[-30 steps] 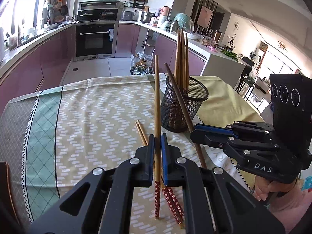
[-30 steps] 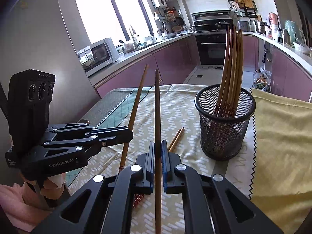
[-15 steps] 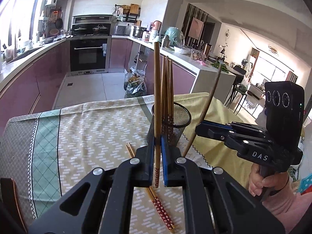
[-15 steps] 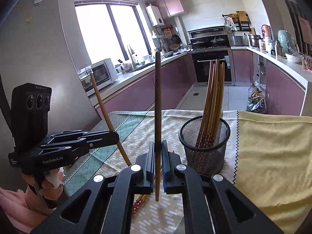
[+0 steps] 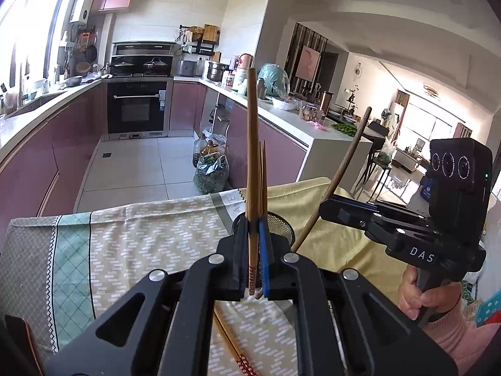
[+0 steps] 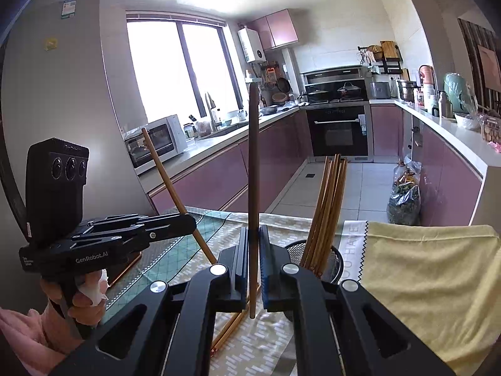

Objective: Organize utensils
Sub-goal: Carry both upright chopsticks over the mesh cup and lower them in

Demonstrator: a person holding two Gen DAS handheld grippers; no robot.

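Left gripper (image 5: 254, 257) is clamped on one light bamboo chopstick (image 5: 252, 163), upright between the pads, patterned red end pointing down just below the fingertips. Right gripper (image 6: 253, 266) is clamped on a darker brown chopstick (image 6: 253, 188), also upright, lower tip hanging free above the tablecloth (image 6: 422, 269). In the left wrist view the right gripper (image 5: 325, 211) sits off to the right with its chopstick (image 5: 338, 178) tilted, top leaning away to the right. In the right wrist view the left gripper (image 6: 188, 221) sits to the left, its chopstick (image 6: 169, 181) tilted with the top leaning left. Black mesh holder (image 6: 332, 258) stands near the far edge of the tabletop, where the patterned cloth meets the yellow one, mostly hidden behind the gripper fingers in both views. A bundle of chopsticks (image 6: 328, 206) already stands in it, leaning slightly. Two loose chopsticks (image 6: 230, 329) lie flat on the cloth nearer the front edge, under the right gripper; the left wrist view shows their red patterned ends (image 5: 242, 358). Both held chopsticks are above the tabletop, near the holder, neither inside it.
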